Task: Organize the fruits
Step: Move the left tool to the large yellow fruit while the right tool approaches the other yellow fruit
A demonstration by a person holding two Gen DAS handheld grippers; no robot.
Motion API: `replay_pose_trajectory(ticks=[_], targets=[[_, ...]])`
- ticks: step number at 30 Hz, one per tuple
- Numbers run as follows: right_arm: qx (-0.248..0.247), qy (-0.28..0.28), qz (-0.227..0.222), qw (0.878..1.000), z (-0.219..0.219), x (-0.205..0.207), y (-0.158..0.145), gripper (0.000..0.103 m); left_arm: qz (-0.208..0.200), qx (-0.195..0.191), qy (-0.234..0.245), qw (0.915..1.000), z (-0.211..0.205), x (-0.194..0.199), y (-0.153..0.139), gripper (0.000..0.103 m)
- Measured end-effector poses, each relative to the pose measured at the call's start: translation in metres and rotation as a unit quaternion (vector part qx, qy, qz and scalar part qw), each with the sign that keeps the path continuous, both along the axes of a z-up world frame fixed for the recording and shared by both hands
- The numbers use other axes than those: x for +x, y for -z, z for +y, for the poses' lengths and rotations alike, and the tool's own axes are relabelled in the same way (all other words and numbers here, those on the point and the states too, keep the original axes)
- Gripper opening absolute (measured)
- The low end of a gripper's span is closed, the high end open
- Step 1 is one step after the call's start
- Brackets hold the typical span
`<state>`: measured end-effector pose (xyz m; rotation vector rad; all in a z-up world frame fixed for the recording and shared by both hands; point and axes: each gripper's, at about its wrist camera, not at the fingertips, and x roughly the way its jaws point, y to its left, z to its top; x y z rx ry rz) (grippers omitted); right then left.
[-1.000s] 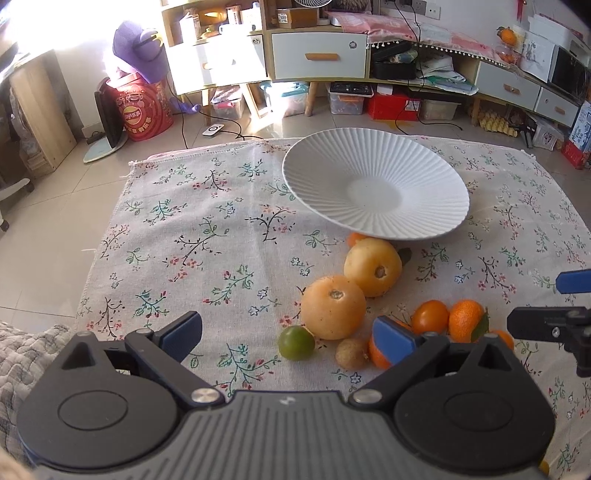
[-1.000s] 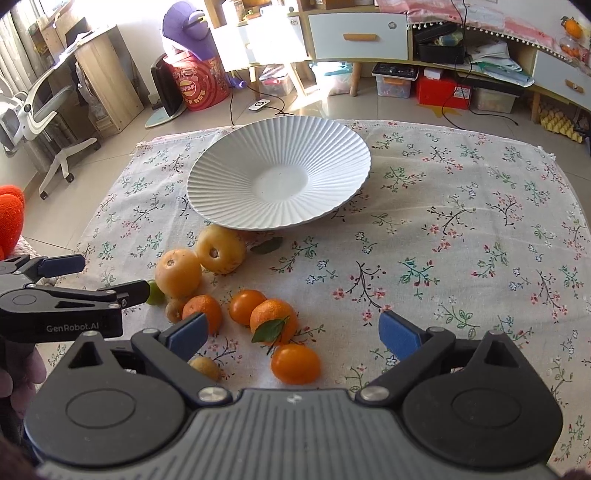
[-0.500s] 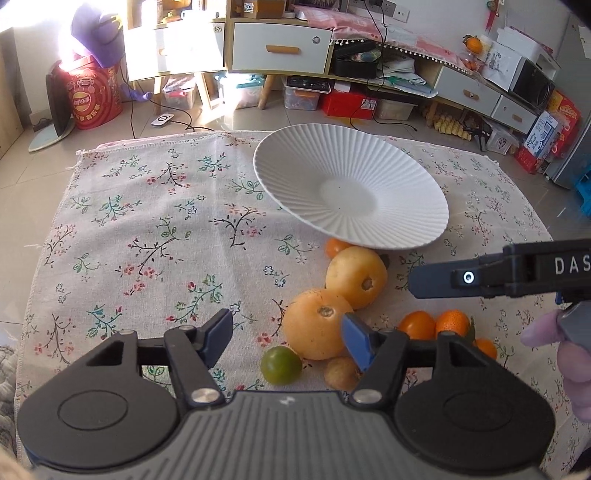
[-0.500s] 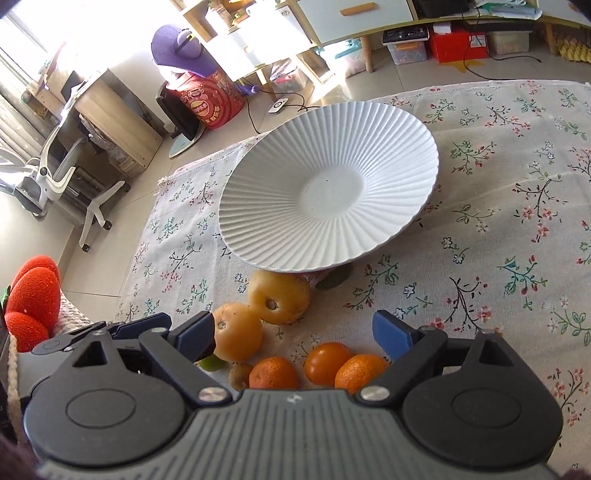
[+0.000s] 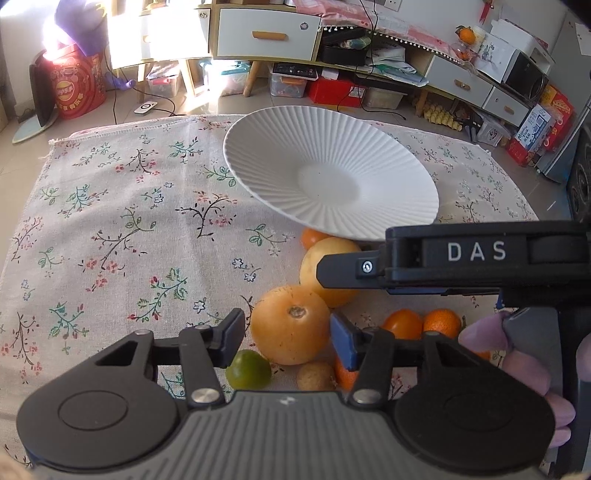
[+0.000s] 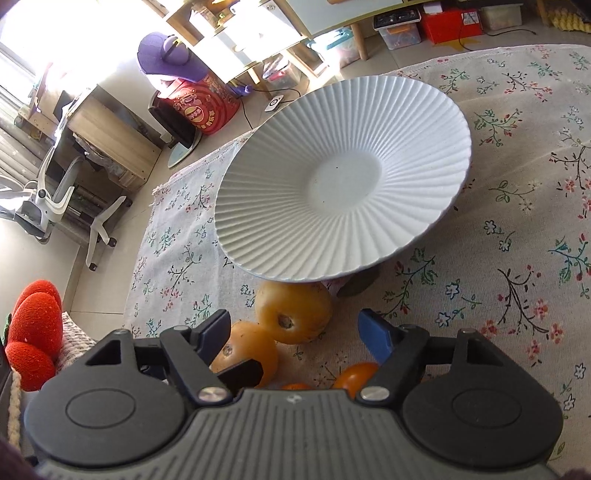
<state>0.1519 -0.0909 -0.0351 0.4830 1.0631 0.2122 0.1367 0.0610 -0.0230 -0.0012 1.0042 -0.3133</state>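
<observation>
A white ribbed plate (image 5: 332, 181) (image 6: 343, 181) stands empty on the floral cloth (image 5: 122, 206). Fruits lie in front of it. My left gripper (image 5: 287, 334) is around a large orange (image 5: 290, 328), its fingers close on both sides; contact is unclear. A yellow fruit (image 5: 325, 273) (image 6: 293, 312) lies behind the orange, partly under the plate's rim. My right gripper (image 6: 293, 332) is open, with the yellow fruit between its fingers. A green lime (image 5: 248, 369), a small brown fruit (image 5: 316, 376) and small oranges (image 5: 421, 325) lie near.
My right gripper's body (image 5: 461, 258) crosses the left wrist view over the fruits. A low cabinet (image 5: 266, 35) and boxes stand on the floor beyond the table. A red plush (image 6: 31, 339) lies at the left edge.
Both grippers have moved forward and down to the fruit pile. My left gripper's fingers have narrowed around the large orange. My right gripper has come over the yellow fruit.
</observation>
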Motion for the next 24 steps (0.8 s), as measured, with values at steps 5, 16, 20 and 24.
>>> replay_pose_trajectory(ticks=[5,16,20,24], targets=[[0.011,0.008,0.003,1.0,-0.0004,0.001,0.0034,0.068,-0.001,0.007,0.001,1.0,-0.0026,0.0002,0.002,0.023],[0.005,0.006,0.006,1.0,0.0026,0.0009,0.0074,0.049,0.0,0.016,0.005,0.9999,-0.0073,0.0003,0.0054,0.022],[-0.003,0.002,0.004,1.0,0.0004,-0.0004,0.0045,0.046,-0.002,0.02,0.005,0.9998,-0.0088,0.0005,0.0052,0.021],[-0.017,0.0,0.003,1.0,0.0015,-0.0022,0.0026,0.045,0.0,0.021,0.001,0.9998,-0.0097,0.0009,0.0047,0.02]])
